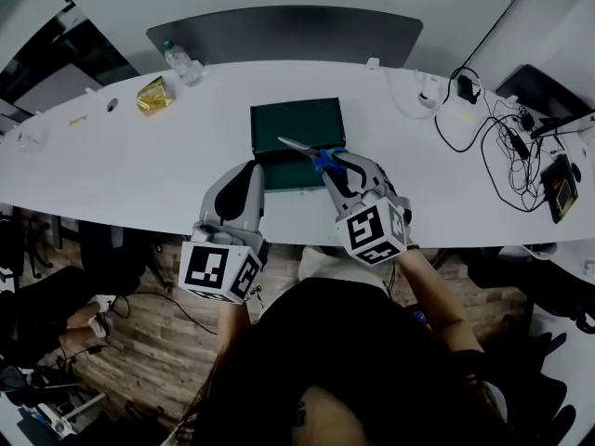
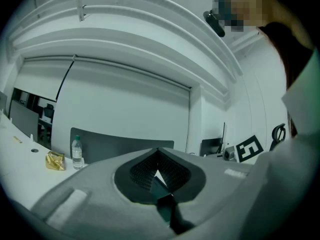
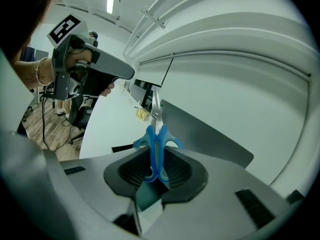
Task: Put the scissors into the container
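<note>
You had the scissors (image 1: 319, 155) clamped by their handles in the right gripper (image 1: 340, 169), blades over the container (image 1: 297, 121). Your left gripper (image 1: 251, 173) was closed and empty. The next move likely called for lowering, then releasing.

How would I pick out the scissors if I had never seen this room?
Find the long white table; at the middle of its near edge lies a dark green container. Seen against it from the head view, the right claw grips the scissors by their handles. Those handles are bright blue, unlike anything nearby.
</note>
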`<move>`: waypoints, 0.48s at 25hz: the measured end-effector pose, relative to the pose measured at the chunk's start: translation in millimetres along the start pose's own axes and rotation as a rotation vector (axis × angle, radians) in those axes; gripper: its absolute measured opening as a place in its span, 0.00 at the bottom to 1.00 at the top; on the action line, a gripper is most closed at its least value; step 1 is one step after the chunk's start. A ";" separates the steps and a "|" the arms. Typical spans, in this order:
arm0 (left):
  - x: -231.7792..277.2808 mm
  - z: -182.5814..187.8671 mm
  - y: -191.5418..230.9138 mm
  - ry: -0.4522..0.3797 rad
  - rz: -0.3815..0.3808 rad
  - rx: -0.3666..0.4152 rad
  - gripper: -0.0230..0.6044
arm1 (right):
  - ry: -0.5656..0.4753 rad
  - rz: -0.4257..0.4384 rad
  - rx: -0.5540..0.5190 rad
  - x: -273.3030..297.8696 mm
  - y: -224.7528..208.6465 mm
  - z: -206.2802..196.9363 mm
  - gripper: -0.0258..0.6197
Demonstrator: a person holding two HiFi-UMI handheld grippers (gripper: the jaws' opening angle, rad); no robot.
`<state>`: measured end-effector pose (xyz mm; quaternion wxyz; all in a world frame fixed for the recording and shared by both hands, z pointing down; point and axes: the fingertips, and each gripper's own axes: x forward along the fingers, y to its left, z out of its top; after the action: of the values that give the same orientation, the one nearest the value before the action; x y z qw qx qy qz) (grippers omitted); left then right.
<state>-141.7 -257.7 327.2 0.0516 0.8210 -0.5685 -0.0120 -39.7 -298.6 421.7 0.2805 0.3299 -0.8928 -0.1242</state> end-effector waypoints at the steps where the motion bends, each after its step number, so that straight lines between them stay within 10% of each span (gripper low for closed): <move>1: 1.3 -0.2 1.8 0.000 0.005 -0.002 0.05 | 0.003 0.008 -0.005 2.9 -0.1 -1.3 0.18; 12: 8.7 -5.3 18.7 0.009 0.052 -0.017 0.05 | 0.035 0.090 -0.071 31.3 5.7 -16.4 0.18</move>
<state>-155.7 -272.0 334.6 0.0613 0.8055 -0.5893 -0.0118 -52.7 -315.6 450.4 0.3130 0.2814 -0.8966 -0.1373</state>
